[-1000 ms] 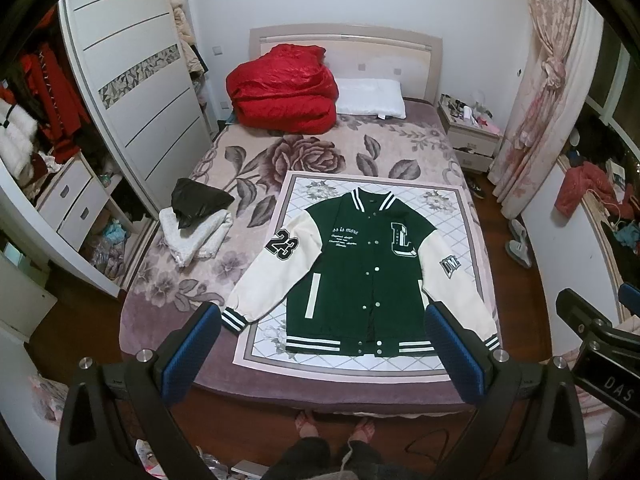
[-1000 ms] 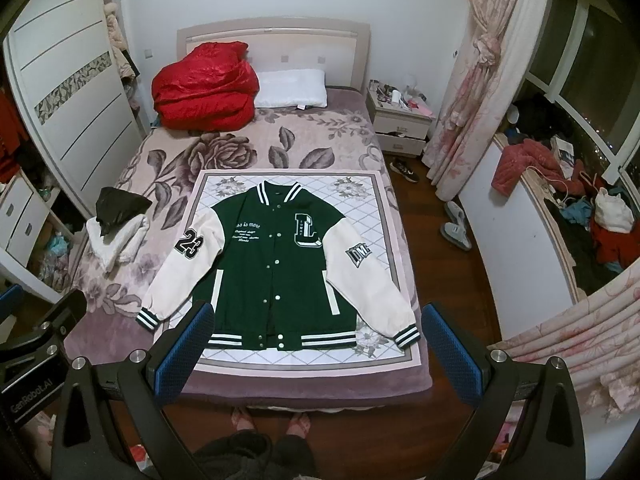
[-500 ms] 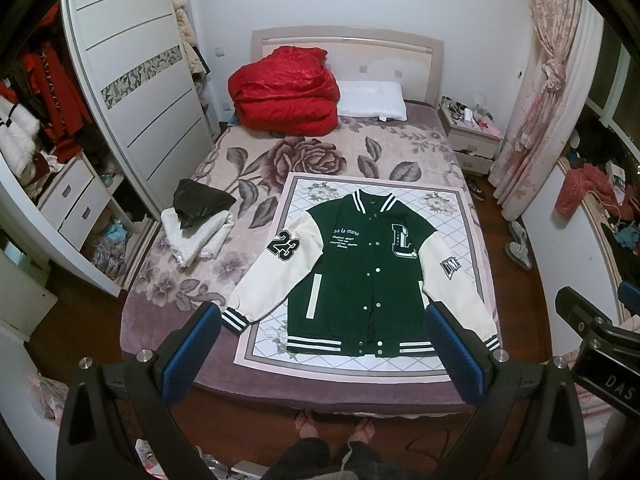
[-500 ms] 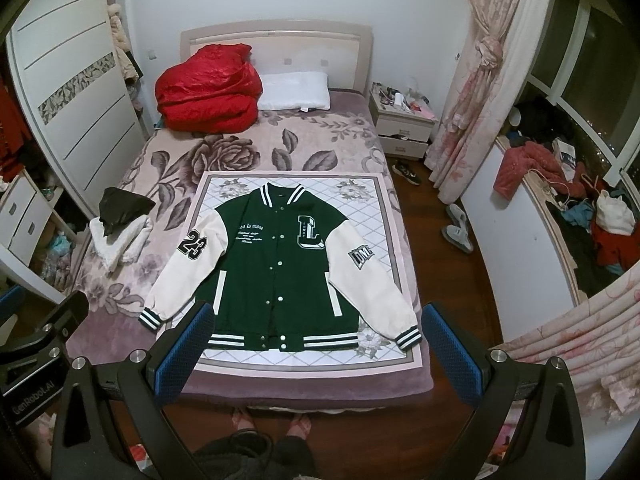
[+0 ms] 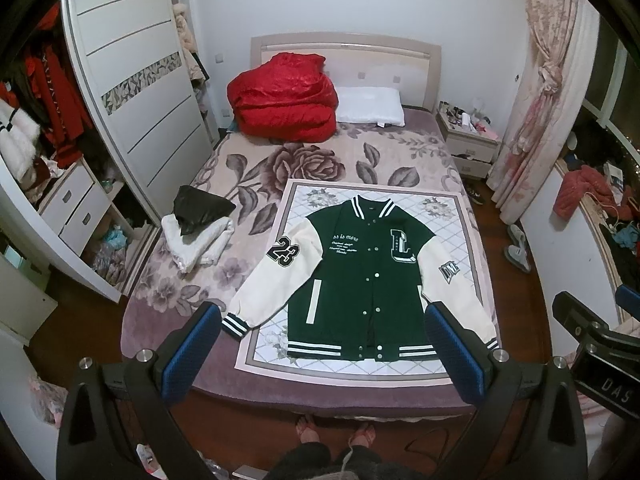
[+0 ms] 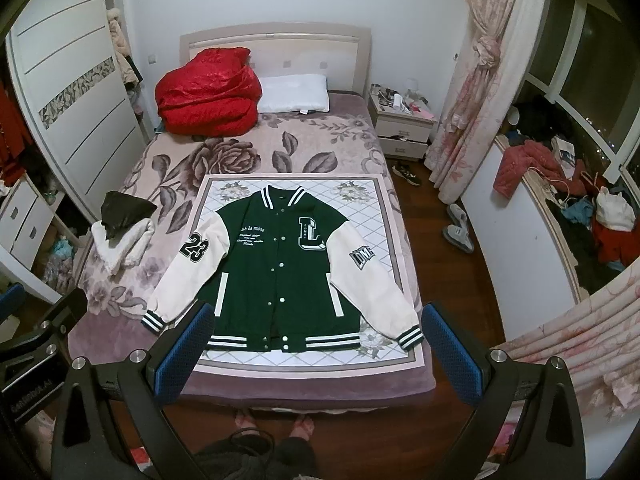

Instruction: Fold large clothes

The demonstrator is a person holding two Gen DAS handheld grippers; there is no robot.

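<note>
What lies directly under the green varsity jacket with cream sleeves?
The green varsity jacket with cream sleeves lies flat on a white quilted mat with a floral border atop the bed. The mat's centre is covered.

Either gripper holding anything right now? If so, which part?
Nothing held. Left gripper and right gripper are both open, above the foot of the bed, clear of the varsity jacket lying flat and unfolded.

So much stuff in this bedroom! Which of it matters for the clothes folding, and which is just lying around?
For the job:
- green varsity jacket, spread flat
- quilted mat under it
- left tongs and right tongs, both open

Just lying about:
- red quilt
- white pillow
- pile of folded clothes
- nightstand clutter
- slippers on the floor
</note>
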